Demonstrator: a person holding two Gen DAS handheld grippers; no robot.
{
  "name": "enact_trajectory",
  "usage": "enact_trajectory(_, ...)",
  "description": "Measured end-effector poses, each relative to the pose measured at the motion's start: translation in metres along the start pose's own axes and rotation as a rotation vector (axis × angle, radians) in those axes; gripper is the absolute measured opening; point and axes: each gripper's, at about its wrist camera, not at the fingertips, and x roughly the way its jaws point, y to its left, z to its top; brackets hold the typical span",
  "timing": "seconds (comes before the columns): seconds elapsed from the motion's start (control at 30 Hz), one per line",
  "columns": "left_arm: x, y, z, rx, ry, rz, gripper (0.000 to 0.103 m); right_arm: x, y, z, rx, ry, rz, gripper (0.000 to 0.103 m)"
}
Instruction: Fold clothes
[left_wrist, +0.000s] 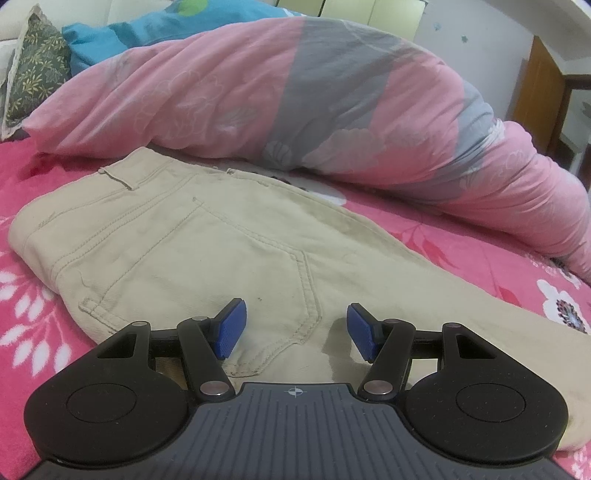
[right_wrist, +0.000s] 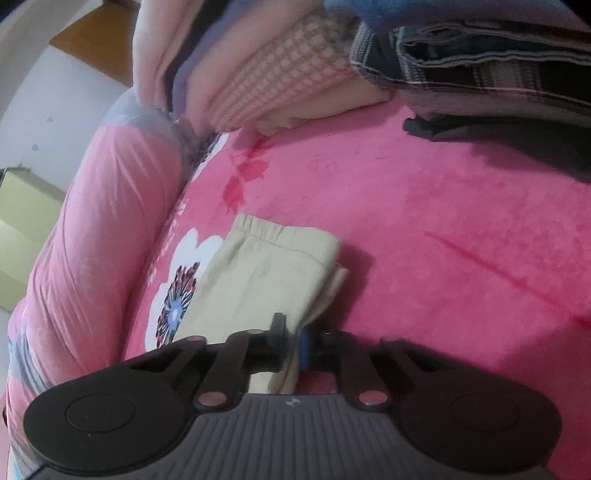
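**Ana:** Pink flowered bedspread (left_wrist: 424, 236) everywhere, so the bed is the folding surface. Start at the claws: what are they doing?

**Ben:** Left claw (left_wrist: 293, 330) is spread, its blue pads (left_wrist: 231, 328) apart, hovering low over the seat of the beige trousers (left_wrist: 207, 251), just by the back pocket seam. Nothing is between the pads that they press on. Right claw (right_wrist: 293, 349) is pressed together on the trouser leg (right_wrist: 266, 273), pinching the cloth a little short of the gathered cuffs.

**Ana:** How far along would you say the folding is?

**Ben:** Partway, I'd judge. The two legs already lie one on top of the other, cuffs nearly matched, so the lengthwise fold looks done. The trousers are stretched full length across the bed, waist at the left claw's end and cuffs at the right claw's. What's left seems to be bringing the cuff end over toward the waist, perhaps more than once, then putting them with the rest.

**Ana:** What's around them?

**Ben:** A rumpled pink and grey quilt (left_wrist: 295, 92) runs along the far side, just beside the waistband and close to the cuffs too. Pillows (left_wrist: 40, 70) sit behind it. Past the cuffs there's a stack of folded clothes (right_wrist: 480, 62), checked and dark pieces, well apart from the trousers.

**Ana:** Anything in the way?

**Ben:** The quilt crowds the far edge, so a folded leg could catch on it. The bedspread on the near side lies open.
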Motion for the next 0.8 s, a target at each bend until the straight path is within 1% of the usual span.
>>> enact_trajectory(0.1,0.001,0.001,0.001,-0.007,0.005,-0.003,0.061,-0.011,0.018,-0.002,-0.071,-0.042,-0.011,0.003)
enact_trajectory(0.13,0.001,0.001,0.001,-0.009,0.006,-0.003,0.061,-0.017,0.029,-0.003,-0.113,-0.061,-0.003,0.003)
enact_trajectory(0.27,0.0,0.003,0.002,-0.024,0.01,-0.01,0.061,-0.038,0.08,-0.008,-0.247,-0.108,0.062,0.003)
enact_trajectory(0.33,-0.004,0.01,0.004,-0.067,-0.001,-0.027,0.061,-0.047,0.103,-0.014,-0.264,-0.106,0.119,0.003)
enact_trajectory(0.4,-0.008,0.017,0.006,-0.113,-0.017,-0.042,0.061,-0.054,0.128,-0.024,-0.286,-0.095,0.184,0.003)
enact_trajectory(0.53,-0.016,0.032,0.007,-0.144,-0.06,-0.015,0.061,-0.065,0.176,-0.05,-0.338,-0.063,0.305,0.003)
enact_trajectory(0.67,-0.015,0.046,0.006,-0.196,-0.049,-0.037,0.059,-0.065,0.222,-0.085,-0.363,0.013,0.408,0.003)
enact_trajectory(0.8,-0.02,0.048,0.01,-0.211,-0.056,-0.044,0.059,-0.061,0.266,-0.127,-0.398,0.095,0.507,0.003)
